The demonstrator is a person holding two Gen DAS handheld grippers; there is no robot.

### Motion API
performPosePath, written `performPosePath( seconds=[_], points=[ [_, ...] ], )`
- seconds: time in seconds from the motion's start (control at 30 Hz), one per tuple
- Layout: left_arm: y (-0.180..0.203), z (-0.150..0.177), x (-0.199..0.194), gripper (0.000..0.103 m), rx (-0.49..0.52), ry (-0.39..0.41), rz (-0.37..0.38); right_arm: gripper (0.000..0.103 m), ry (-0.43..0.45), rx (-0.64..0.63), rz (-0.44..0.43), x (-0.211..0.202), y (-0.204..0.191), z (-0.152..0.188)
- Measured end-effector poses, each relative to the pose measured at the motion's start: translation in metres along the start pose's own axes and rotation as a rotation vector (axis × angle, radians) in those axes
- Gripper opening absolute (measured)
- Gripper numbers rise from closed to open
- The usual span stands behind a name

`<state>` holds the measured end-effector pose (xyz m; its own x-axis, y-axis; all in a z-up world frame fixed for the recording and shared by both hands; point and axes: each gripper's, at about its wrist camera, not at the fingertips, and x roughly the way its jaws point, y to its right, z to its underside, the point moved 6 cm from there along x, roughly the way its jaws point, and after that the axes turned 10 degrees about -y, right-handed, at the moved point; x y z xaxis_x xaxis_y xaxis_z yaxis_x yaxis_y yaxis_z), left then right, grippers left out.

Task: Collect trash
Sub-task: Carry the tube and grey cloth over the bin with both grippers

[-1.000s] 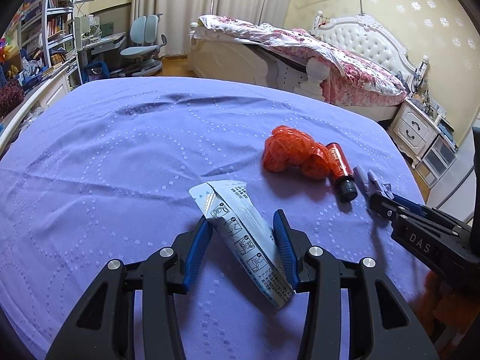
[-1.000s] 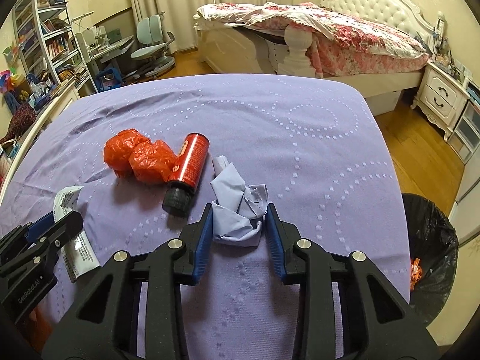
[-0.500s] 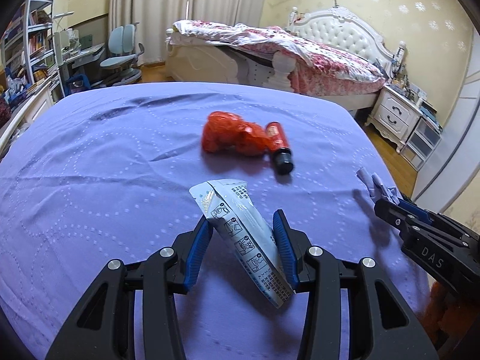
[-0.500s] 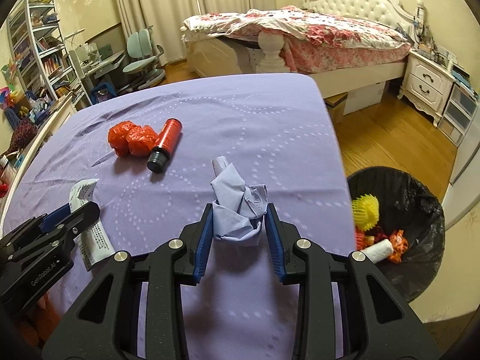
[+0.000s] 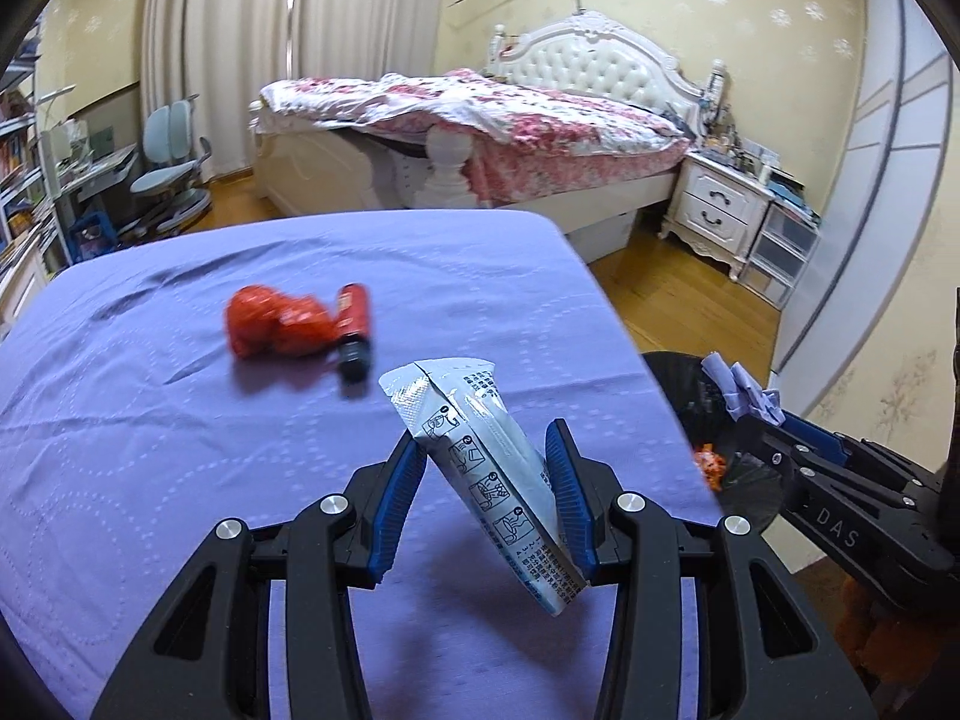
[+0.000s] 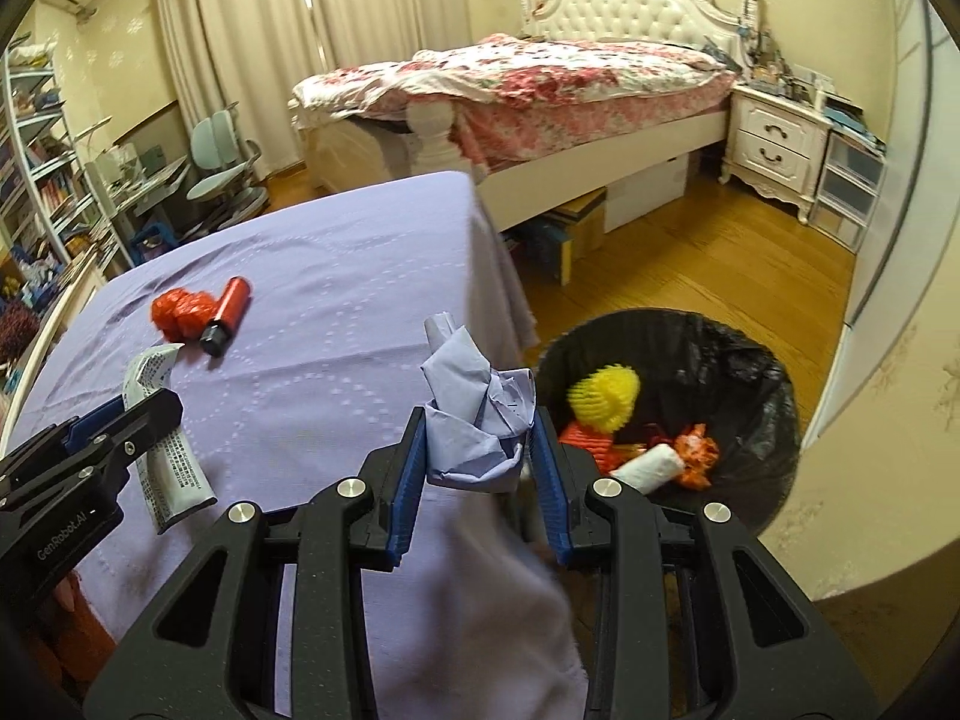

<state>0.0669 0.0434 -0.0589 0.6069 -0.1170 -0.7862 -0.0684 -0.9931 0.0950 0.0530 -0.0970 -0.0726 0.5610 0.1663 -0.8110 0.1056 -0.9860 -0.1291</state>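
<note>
Beside a table draped in purple cloth [image 6: 336,276], a black-lined trash bin [image 6: 744,360] stands on the wooden floor, already holding a yellow spiky ball [image 6: 606,399] and other scraps; it has come into view over the last second as both grippers swung away from the table's middle toward its edge. Clamped in the right gripper [image 6: 477,450] is a crumpled wad of pale blue paper [image 6: 474,420], now at the table's edge just beside the bin's rim; the left gripper [image 5: 489,480] pinches a silver printed sachet [image 5: 486,456], held aslant above the cloth, farther from the bin. Neither grip has loosened. Left behind on the cloth, well apart from both grippers, lie a crumpled red bag [image 5: 276,327] and a red bottle with a black cap [image 5: 354,330], touching each other. Judging by this, the carry is nearly done and dropping the paper comes next; two pieces remain to fetch.
</note>
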Motion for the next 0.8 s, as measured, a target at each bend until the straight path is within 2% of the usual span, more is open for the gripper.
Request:
performPosePath(
  seconds=[0.33,0.8],
  points=[
    [0.07,-0.025,0.023,0.044,0.108,0.011,0.059,0.033,0.034,0.093,0.088,-0.006,0.066,-0.004],
    [0.127,-0.038,0.06,0.044,0.196,-0.023,0.082,0.033,0.043,0.2,0.137,0.002,0.14,-0.015]
  ],
)
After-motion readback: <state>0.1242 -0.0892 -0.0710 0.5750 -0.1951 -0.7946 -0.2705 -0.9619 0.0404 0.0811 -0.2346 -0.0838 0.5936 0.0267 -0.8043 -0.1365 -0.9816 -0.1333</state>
